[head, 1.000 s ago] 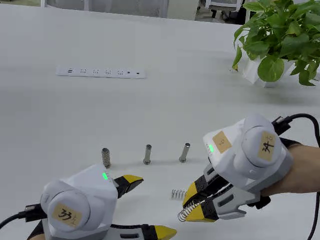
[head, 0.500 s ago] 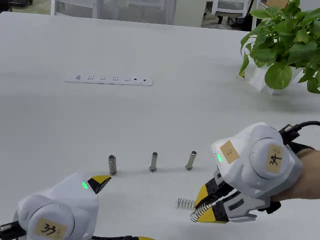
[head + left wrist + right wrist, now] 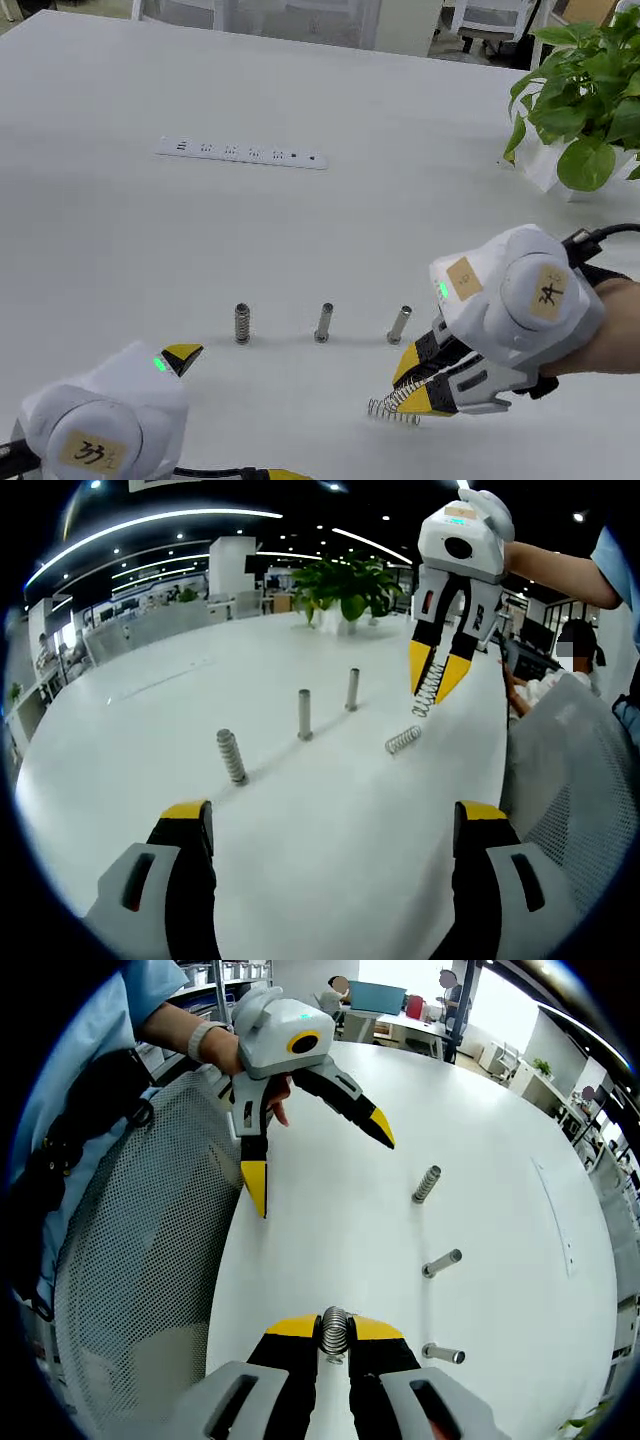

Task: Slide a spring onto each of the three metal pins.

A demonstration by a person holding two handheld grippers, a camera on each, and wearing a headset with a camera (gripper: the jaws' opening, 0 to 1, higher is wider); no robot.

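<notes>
Three metal pins stand in a row on the white table. The left pin wears a spring; the middle pin and the right pin are bare. My right gripper is shut on a spring, just in front of the right pin. A loose spring lies on the table under its tips. My left gripper stands wide open and holds nothing, near the front edge left of the pins.
A white power strip lies far back on the table. A potted plant stands at the back right. A mesh chair and a person's arm are beside the table's front edge.
The head camera has shifted. My right gripper has carried its spring closer to the right pin and over the loose spring. My left gripper has drawn back to the left.
</notes>
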